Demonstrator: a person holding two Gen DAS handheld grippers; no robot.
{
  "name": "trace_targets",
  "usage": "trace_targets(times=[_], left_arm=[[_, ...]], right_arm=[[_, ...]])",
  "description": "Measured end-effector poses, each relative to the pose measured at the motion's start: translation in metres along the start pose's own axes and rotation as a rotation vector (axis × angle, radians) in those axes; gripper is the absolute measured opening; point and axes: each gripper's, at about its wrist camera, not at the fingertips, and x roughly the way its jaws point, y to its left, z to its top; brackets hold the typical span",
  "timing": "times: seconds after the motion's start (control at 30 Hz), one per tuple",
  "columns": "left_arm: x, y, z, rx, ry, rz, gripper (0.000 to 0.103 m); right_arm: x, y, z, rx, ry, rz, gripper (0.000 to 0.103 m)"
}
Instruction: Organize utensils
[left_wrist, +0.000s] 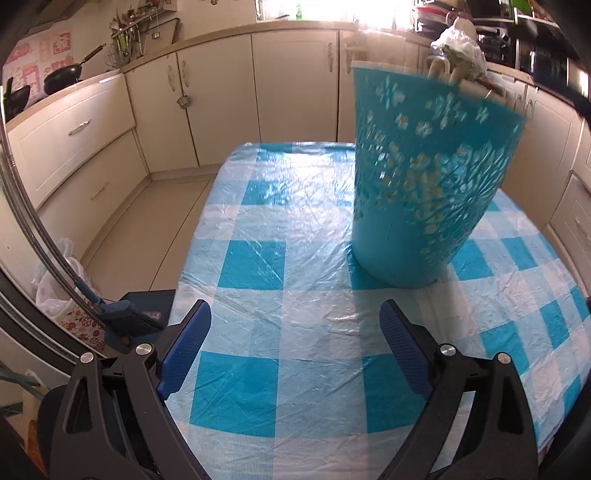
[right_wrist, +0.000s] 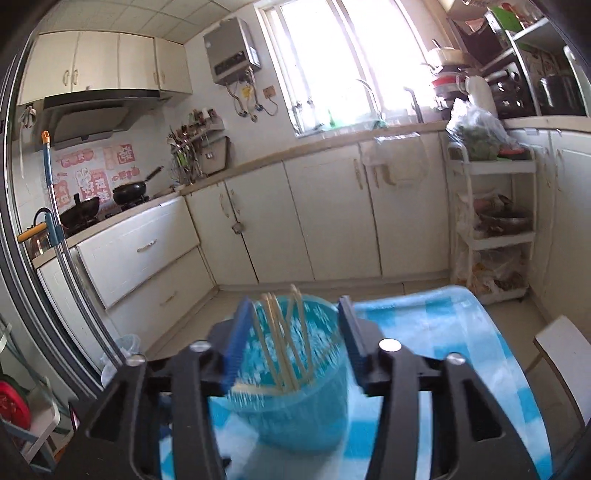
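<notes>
A tall teal perforated holder (left_wrist: 424, 177) stands on the blue-and-white checked tablecloth (left_wrist: 280, 266), right of centre in the left wrist view. In the right wrist view the holder (right_wrist: 295, 402) sits just below and between the fingers, with several pale wooden chopsticks (right_wrist: 280, 343) standing inside it. My right gripper (right_wrist: 291, 314) is open above the holder's rim and holds nothing. My left gripper (left_wrist: 295, 317) is open and empty, low over the cloth, with the holder ahead and to the right.
Cream kitchen cabinets (left_wrist: 221, 103) run behind the table. A broom (left_wrist: 122, 317) and a plastic bag (left_wrist: 55, 288) are at the table's left edge. A white storage cart (right_wrist: 491, 221) stands to the right, and a chair (right_wrist: 565, 362) beside the table.
</notes>
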Motion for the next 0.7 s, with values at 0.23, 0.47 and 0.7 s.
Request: trace_targets(times=[0.23,0.47,0.7], left_arm=[[-0.066,-0.001,0.01,-0.036,-0.03,-0.018,0.095],[-0.154,-0.008,0.013,-0.057,-0.056,-0.015,0.095],[-0.258,-0.021,0.0,-0.015,-0.162,0.038,0.095]], right_arm=[[-0.045,0.0,-0.033,0.02,0.166,-0.141,0.095],[-0.11,0.029,-0.026,-0.004,0.15,-0.153,0.096],[-0.189,0.052,-0.023,0.019,0.103,-0.134,0.096]])
